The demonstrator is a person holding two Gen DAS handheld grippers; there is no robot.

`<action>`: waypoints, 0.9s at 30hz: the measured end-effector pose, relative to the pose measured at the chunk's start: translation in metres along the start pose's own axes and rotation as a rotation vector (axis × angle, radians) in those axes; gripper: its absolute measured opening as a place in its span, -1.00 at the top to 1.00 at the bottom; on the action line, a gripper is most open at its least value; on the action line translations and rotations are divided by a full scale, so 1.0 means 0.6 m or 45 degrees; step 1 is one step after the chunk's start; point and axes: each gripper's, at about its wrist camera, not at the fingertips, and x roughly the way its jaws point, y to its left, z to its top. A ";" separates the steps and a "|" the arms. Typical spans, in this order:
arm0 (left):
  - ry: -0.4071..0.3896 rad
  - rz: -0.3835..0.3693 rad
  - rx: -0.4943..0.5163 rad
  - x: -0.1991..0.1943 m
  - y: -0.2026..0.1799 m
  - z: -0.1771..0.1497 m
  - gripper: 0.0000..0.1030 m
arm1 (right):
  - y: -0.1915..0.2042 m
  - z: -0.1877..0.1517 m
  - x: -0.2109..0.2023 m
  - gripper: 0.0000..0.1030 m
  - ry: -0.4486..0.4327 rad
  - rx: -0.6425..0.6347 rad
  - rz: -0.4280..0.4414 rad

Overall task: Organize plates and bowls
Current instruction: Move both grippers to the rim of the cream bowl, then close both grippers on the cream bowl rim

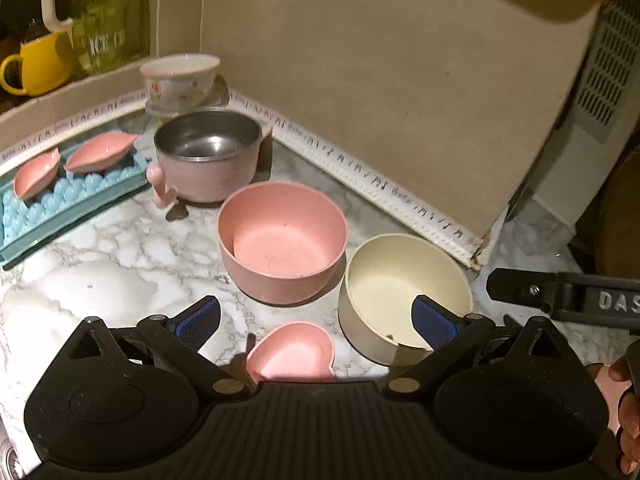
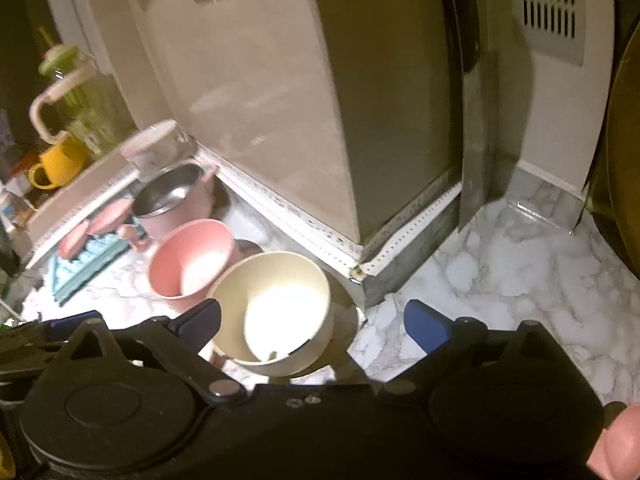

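A pink bowl (image 1: 282, 242) and a cream bowl (image 1: 404, 280) stand side by side on the marble counter (image 1: 100, 264). Behind them are a pink steel-lined pot (image 1: 208, 160) and a white floral bowl (image 1: 180, 80). A small pink heart dish (image 1: 292, 354) lies just in front of my left gripper (image 1: 316, 320), which is open and empty above the counter; its right fingertip overlaps the cream bowl. My right gripper (image 2: 312, 322) is open and empty, with the cream bowl (image 2: 276, 312) between its fingers and the pink bowl (image 2: 192, 260) beyond.
A blue tray (image 1: 60, 204) with two pink leaf dishes (image 1: 100, 154) lies at the left. A yellow mug (image 1: 40, 64) and a green jug (image 1: 100, 12) stand on a ledge behind. A beige wall (image 1: 380, 80) and a vented appliance (image 2: 548, 4) bound the counter.
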 end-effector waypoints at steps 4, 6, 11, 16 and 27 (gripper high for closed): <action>0.043 0.019 -0.021 0.023 -0.003 0.002 -0.98 | -0.015 0.014 0.039 -0.61 0.102 0.054 -0.024; 0.065 0.023 -0.035 0.033 -0.004 0.005 -0.98 | -0.025 0.021 0.055 -0.52 0.147 0.090 -0.011; 0.194 -0.005 -0.119 0.067 -0.001 0.019 -0.82 | -0.035 0.027 0.081 -0.33 0.223 0.115 0.002; 0.280 -0.018 -0.185 0.091 -0.002 0.028 -0.34 | -0.040 0.031 0.095 0.02 0.262 0.127 0.027; 0.393 -0.017 -0.216 0.124 -0.016 0.032 0.30 | -0.029 0.033 0.112 0.48 0.330 0.086 0.031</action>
